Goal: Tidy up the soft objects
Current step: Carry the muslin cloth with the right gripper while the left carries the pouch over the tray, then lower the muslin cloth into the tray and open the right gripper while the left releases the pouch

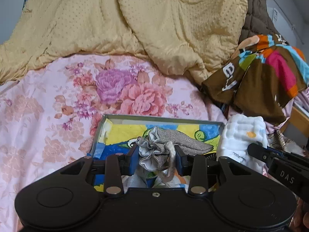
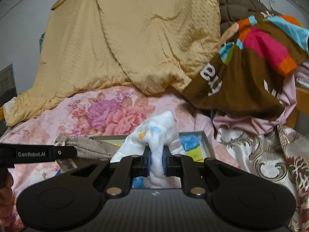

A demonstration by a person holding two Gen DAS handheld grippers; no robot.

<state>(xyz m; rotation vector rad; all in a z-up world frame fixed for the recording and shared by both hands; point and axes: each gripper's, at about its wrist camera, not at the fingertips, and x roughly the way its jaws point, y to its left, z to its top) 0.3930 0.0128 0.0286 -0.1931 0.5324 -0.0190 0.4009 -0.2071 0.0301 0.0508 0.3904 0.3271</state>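
Note:
My left gripper (image 1: 157,159) is shut on a grey burlap drawstring pouch (image 1: 173,141), bunched between its blue pads and hanging over a shallow grey tray (image 1: 160,117) with a yellow and blue picture inside. My right gripper (image 2: 156,163) is shut on a white cloth with small coloured prints (image 2: 158,129), held above the same tray (image 2: 204,141). In the left wrist view that white cloth (image 1: 243,133) hangs at the tray's right edge, and the right gripper (image 1: 256,150) reaches in from the right. In the right wrist view the pouch (image 2: 90,145) shows at the left.
The tray lies on a pink floral bedsheet (image 1: 58,106). A bulky tan quilt (image 1: 135,19) is heaped behind it. A brown multicoloured garment (image 1: 260,73) and a brown padded jacket (image 1: 255,13) pile up at the right, with an ornate patterned cloth (image 2: 270,154) beside the tray.

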